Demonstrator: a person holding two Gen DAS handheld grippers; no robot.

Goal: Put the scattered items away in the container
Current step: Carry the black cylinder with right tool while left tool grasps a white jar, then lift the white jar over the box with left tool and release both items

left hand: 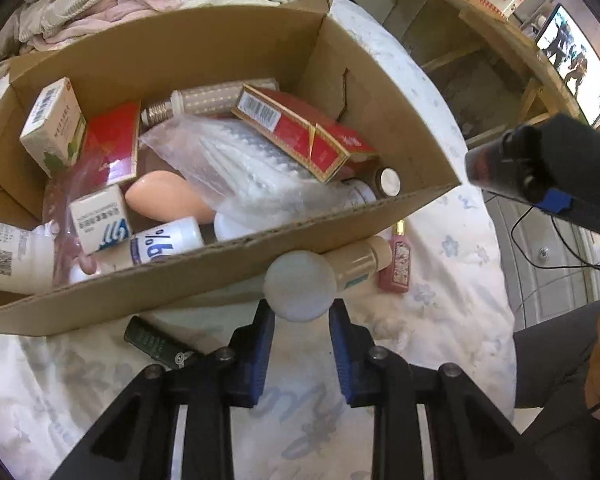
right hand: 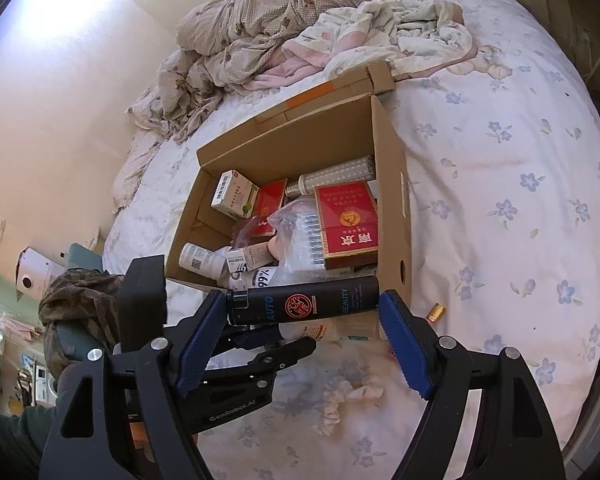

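The left claw [left hand: 302, 314] pinches a white round-capped beige bottle [left hand: 300, 285] at frame centre; the right claw [right hand: 304, 314] clamps a black cylindrical spray bottle [right hand: 304, 300]. Next: lift both over the brown cardboard box [left hand: 380, 92].

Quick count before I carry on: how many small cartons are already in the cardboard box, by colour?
Red cartons: 2
White cartons: 2
Total: 4
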